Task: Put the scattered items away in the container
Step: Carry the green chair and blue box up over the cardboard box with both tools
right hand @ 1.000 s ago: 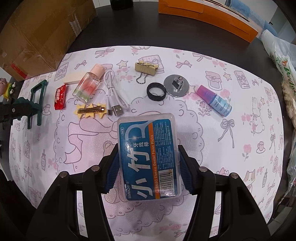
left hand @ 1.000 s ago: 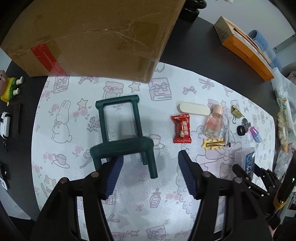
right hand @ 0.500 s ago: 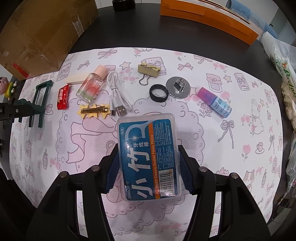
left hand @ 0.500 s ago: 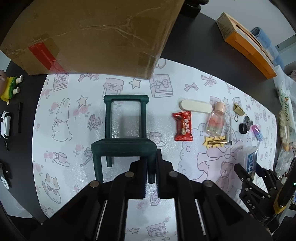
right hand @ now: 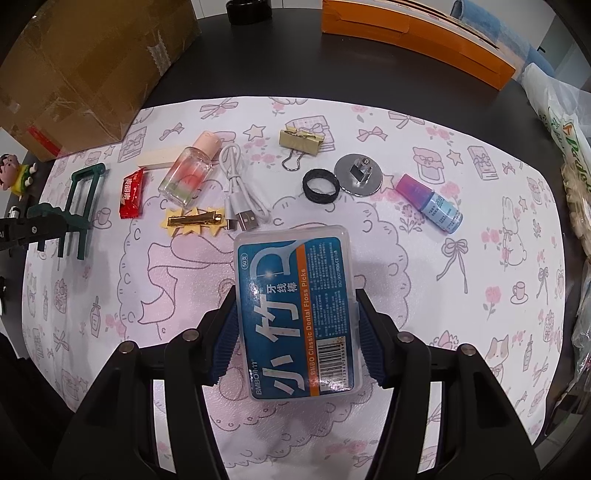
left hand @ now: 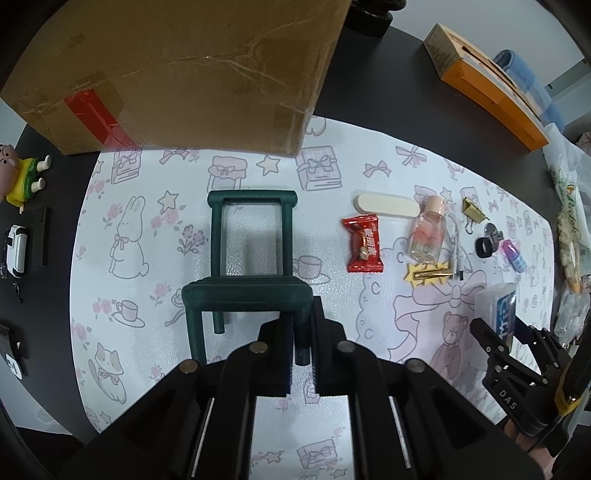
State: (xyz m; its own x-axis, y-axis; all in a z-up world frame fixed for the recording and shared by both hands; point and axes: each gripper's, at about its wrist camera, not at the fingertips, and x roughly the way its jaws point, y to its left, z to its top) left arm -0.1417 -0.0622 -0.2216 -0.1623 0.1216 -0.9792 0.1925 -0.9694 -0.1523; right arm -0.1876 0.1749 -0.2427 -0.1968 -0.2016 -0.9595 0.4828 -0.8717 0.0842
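Cardboard box [left hand: 177,74], likely the container, sits at twelve o'clock on the table [left hand: 388,74]. Left hand-held gripper [left hand: 301,354] pinches one front leg of the little green chair [left hand: 251,266] at centre; so off-centre a hold could let it swing or slip when lifted. Right hand-held gripper [right hand: 295,332] clamps the floss box [right hand: 295,310] by its long sides, level above the patterned mat [right hand: 480,295]. Small items [right hand: 229,199] remain at twelve o'clock.

Dark surface [right hand: 295,59], mostly covered by white mat [right hand: 424,258] with pink cartoon prints. Pale wall [left hand: 461,22] at back. Even, diffuse light, soft shadows.
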